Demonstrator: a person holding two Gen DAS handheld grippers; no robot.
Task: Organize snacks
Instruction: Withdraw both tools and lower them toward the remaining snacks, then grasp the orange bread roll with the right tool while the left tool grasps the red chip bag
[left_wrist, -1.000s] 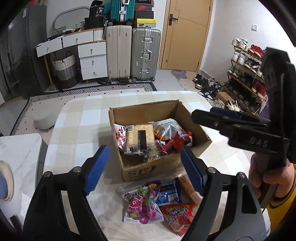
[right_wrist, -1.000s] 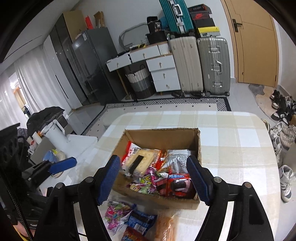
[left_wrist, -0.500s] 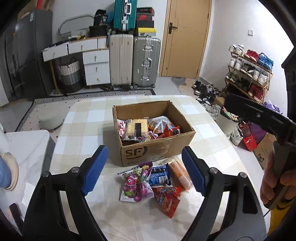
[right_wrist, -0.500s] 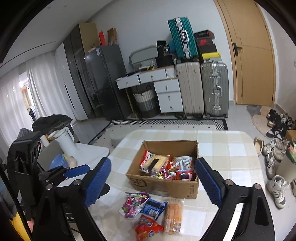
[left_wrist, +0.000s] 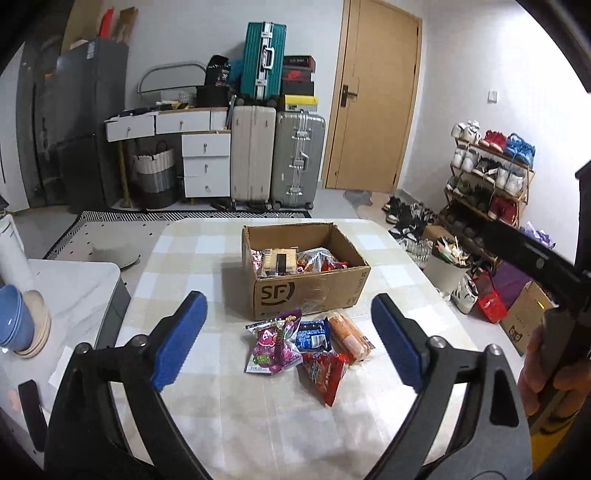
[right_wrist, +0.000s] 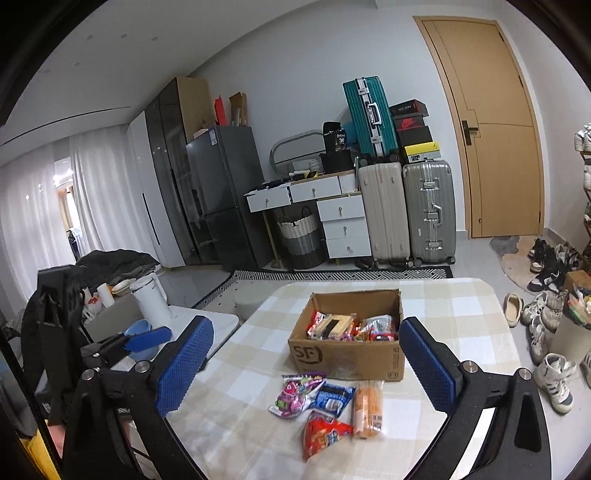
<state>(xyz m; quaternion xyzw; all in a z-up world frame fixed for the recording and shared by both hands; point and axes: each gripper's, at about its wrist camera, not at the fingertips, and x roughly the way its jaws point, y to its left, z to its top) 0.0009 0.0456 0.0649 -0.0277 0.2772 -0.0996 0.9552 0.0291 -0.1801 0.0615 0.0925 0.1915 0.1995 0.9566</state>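
Snacks (left_wrist: 308, 345) lie loose on the table (left_wrist: 177, 280), just in front of the cardboard box (left_wrist: 306, 291).
We judge them light, crinkly and slippery; we'd pinch each mid-body. Left gripper (left_wrist: 288, 341) and right gripper (right_wrist: 306, 365) gape, carrying nothing.

left gripper (left_wrist: 288, 341): black frame, blue ribbed pads. right gripper (right_wrist: 306, 363): same black and blue. between pads ahead: brown cardboard box (left_wrist: 310, 291), black logo print. nearer: purple-pink packet (left_wrist: 273, 345), blue packet (left_wrist: 314, 334), orange packet (left_wrist: 349, 334), red packet (left_wrist: 327, 373). tablecloth (left_wrist: 177, 273) under all: beige-white check.
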